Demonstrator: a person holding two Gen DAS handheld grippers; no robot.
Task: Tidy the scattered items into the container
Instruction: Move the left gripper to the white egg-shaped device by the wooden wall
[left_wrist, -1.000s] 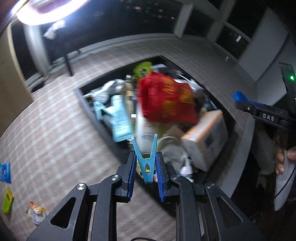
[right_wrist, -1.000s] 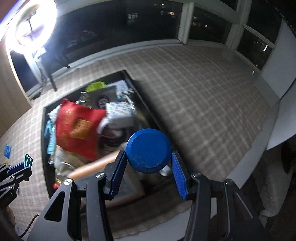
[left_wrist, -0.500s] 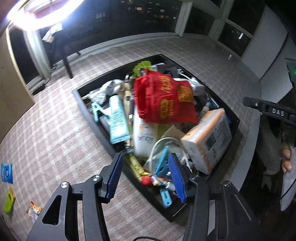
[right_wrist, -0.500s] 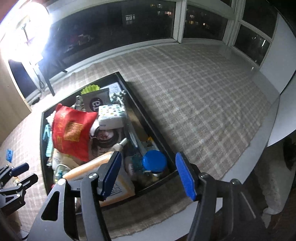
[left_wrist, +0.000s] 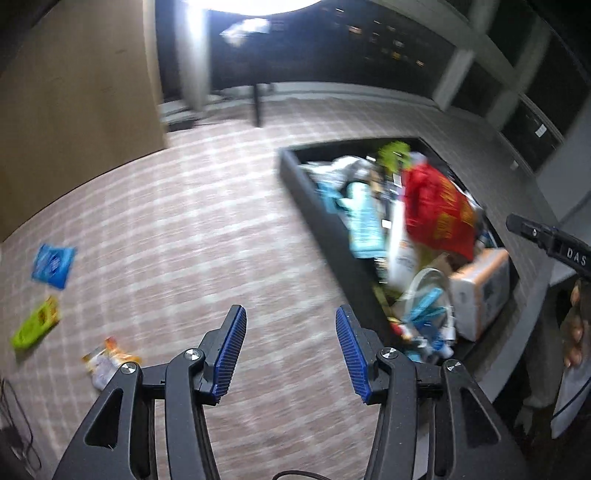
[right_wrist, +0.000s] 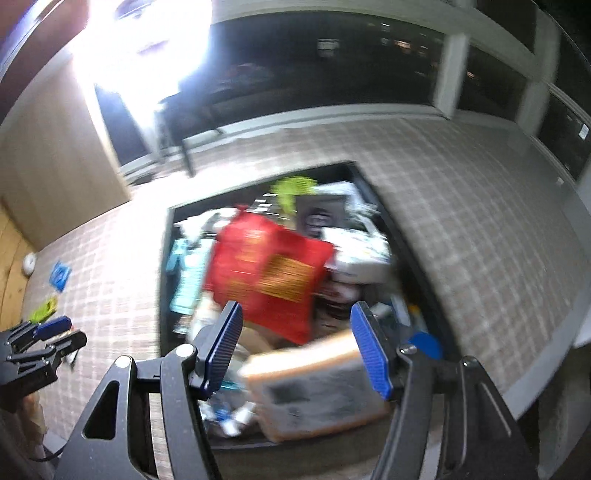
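A black tray (left_wrist: 310, 192) (right_wrist: 424, 266) on the checked cloth is packed with items, a red bag (left_wrist: 436, 214) (right_wrist: 269, 269) on top. My left gripper (left_wrist: 290, 350) is open and empty over bare cloth left of the tray. My right gripper (right_wrist: 297, 347) is open and empty above the tray's near end, over a tissue pack (right_wrist: 314, 387). The blue cap (right_wrist: 424, 343) lies in the tray's near right corner. A blue clothespin (left_wrist: 424, 306) rests among cables in the tray. On the cloth far left lie a blue packet (left_wrist: 53, 266), a green packet (left_wrist: 35, 328) and a small wrapped snack (left_wrist: 107, 362).
A wooden panel (left_wrist: 74, 110) stands behind the cloth at the left. A bright ring lamp (right_wrist: 147, 37) glares above dark windows. The table's grey edge (right_wrist: 546, 354) runs close to the tray on the right. A hand (left_wrist: 576, 325) holds the other gripper at the right.
The left gripper let the blue clothespin fall into the tray and swung left over the cloth. The right gripper dropped the blue cap into the tray and shifted left, both now open.
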